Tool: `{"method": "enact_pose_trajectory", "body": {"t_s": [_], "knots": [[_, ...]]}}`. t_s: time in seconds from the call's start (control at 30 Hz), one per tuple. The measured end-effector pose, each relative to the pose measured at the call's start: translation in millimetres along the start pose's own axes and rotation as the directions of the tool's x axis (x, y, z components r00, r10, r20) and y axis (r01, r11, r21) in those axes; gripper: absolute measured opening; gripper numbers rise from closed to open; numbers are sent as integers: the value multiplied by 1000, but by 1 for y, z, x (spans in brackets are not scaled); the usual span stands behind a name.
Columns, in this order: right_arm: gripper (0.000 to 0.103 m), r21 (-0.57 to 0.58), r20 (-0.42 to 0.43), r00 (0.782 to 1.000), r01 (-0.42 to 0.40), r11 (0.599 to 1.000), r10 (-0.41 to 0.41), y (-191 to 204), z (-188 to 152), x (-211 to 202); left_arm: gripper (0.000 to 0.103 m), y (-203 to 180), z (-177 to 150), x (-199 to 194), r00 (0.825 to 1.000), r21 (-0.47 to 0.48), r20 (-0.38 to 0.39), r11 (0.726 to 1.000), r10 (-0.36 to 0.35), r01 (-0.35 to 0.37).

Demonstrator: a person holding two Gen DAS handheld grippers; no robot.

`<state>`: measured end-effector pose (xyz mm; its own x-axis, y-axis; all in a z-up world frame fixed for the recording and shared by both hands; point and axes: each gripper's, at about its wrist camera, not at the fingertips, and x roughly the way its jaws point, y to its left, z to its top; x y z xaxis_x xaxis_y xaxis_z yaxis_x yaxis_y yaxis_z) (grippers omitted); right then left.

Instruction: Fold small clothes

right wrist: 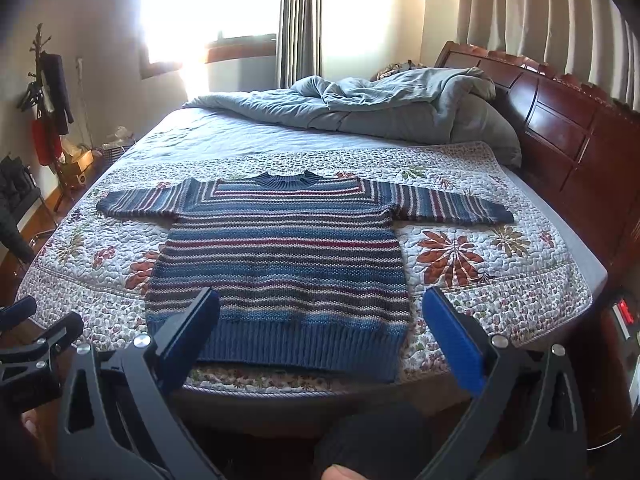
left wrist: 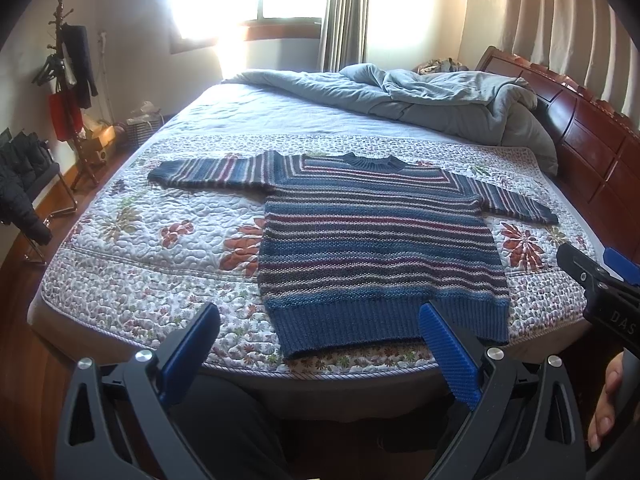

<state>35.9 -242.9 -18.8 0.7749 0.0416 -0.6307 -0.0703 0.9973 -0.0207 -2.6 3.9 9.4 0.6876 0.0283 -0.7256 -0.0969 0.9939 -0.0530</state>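
A small striped knit sweater (left wrist: 376, 240) in blue, grey and red lies flat on the floral quilt (left wrist: 152, 264), front up, both sleeves spread out, hem toward me. It also shows in the right wrist view (right wrist: 280, 264). My left gripper (left wrist: 320, 332) is open and empty, held above the bed's near edge just short of the hem. My right gripper (right wrist: 320, 320) is open and empty, also over the near edge at the hem. The right gripper shows at the right edge of the left wrist view (left wrist: 600, 280).
A rumpled grey duvet (left wrist: 420, 96) lies at the far end of the bed. A dark wooden headboard (left wrist: 580, 136) runs along the right. A coat rack (left wrist: 68, 80) and a chair with dark clothes (left wrist: 20, 184) stand at the left on the wooden floor.
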Motion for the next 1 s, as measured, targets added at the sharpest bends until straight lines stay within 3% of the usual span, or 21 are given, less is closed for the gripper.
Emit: {"method": "enact_pose_trajectory", "body": {"t_s": [1.0], "knots": [[101, -3, -11, 1000, -1, 1000, 1, -1, -5, 6, 99, 1, -1, 5, 1000, 0, -4, 1000, 12, -12]]}}
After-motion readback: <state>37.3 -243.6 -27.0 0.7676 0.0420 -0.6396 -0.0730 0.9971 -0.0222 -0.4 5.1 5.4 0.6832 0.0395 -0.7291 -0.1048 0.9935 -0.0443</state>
